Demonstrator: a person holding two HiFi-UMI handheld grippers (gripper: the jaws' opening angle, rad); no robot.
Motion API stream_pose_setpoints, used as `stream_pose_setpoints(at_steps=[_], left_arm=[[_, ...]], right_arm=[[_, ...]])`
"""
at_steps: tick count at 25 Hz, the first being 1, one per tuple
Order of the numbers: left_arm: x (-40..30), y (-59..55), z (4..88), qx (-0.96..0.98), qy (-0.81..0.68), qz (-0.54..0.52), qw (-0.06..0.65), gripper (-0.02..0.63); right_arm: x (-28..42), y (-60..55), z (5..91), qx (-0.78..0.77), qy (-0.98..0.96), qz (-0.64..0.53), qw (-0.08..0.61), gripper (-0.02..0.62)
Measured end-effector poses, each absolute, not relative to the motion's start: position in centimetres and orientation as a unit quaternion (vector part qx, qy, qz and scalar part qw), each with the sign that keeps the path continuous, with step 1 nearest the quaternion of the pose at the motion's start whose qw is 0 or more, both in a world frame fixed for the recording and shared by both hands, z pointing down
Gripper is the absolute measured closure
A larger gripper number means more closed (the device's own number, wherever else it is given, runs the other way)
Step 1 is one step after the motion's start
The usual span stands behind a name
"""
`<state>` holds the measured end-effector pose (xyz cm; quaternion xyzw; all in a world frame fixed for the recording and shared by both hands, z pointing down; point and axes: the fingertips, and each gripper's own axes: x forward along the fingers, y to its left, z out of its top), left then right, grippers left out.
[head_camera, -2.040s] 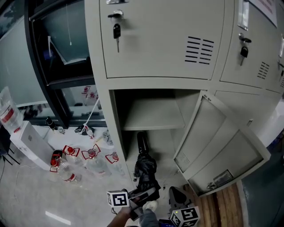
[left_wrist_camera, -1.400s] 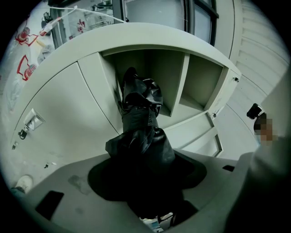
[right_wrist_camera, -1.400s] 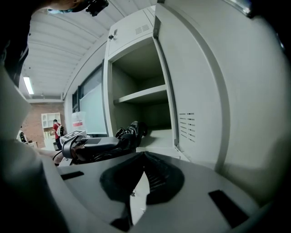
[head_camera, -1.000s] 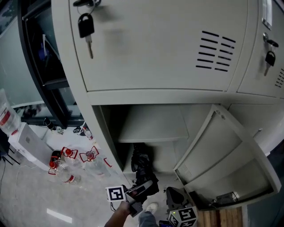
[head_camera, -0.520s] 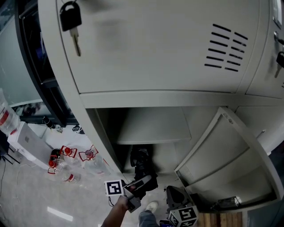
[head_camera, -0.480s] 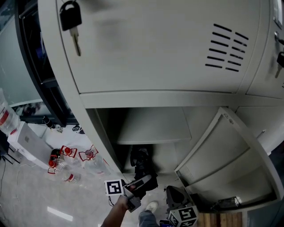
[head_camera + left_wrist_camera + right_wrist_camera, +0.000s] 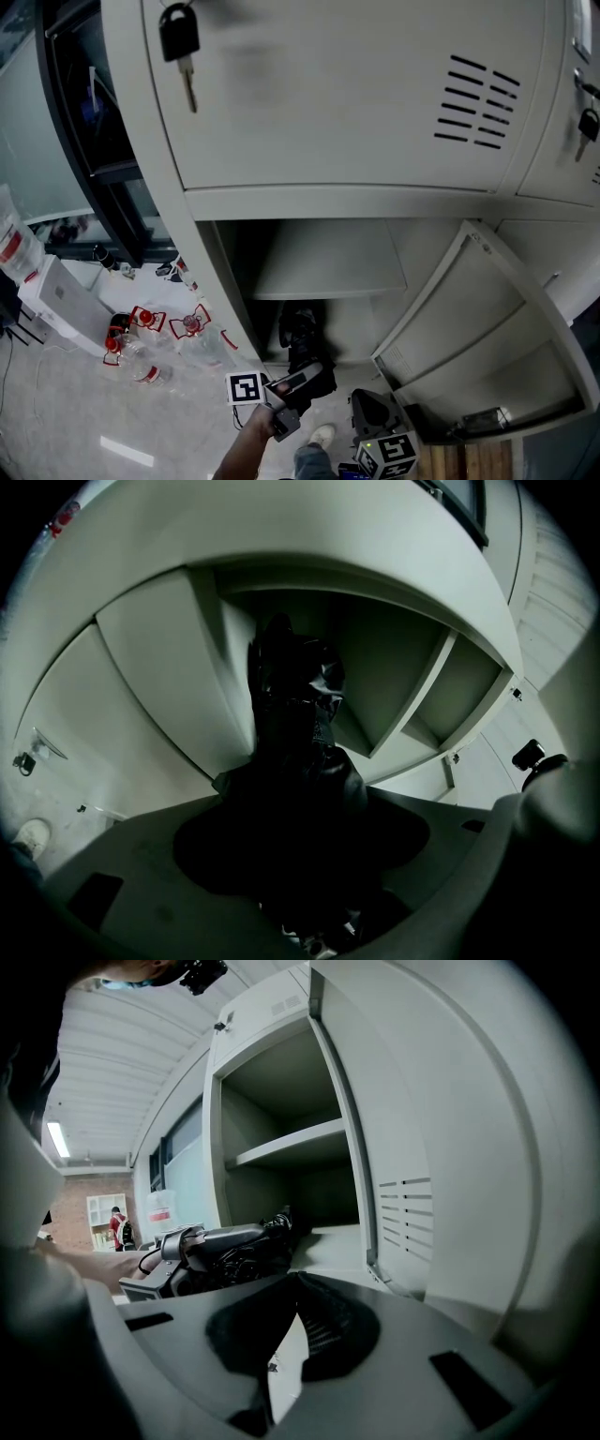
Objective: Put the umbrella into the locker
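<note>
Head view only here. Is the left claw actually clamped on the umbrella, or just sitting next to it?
Observer: Clamped. In the left gripper view the left claw is shut on the umbrella, and the black folded fabric fills the space between its jaws.
Operator: Right claw is barely in my frame. Is it carrying anything?
Observer: No. The right gripper view shows the right claw shut, tips together, with nothing between them.
</note>
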<state>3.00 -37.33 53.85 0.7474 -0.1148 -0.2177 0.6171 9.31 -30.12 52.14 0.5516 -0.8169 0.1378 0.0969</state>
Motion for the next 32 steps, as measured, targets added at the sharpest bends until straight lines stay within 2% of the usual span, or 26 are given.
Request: stream_pose_setpoints(at_steps=[10,24,30,32], left_arm=[[2.7,-36.3,54.1,0.763,-0.158,-0.188,0.598,0.273],[0.8,-32.3,54.1,0.77,-0.212,-0.191,0.57,0.27],[-0.3,-30.0,54.4,0.82,-0.274,-0.109,0.491,0.273],[-1.2,-29.4,54.7,0.835,-0.308,-0.075,0.451,0.329]], right_arm=[[8.7,-28.1,51.4,0.547,-0.82,0.136,0.098,0.595],[9.2,-24.5,50.3,0.548,-0.822,0.126,0.09,0.595],[9.4,-23.6,49.5,0.562,-0.817,0.097,0.086,0.595],[9.4,-23.3,48.9,0.568,-0.814,0.083,0.082,0.594]])
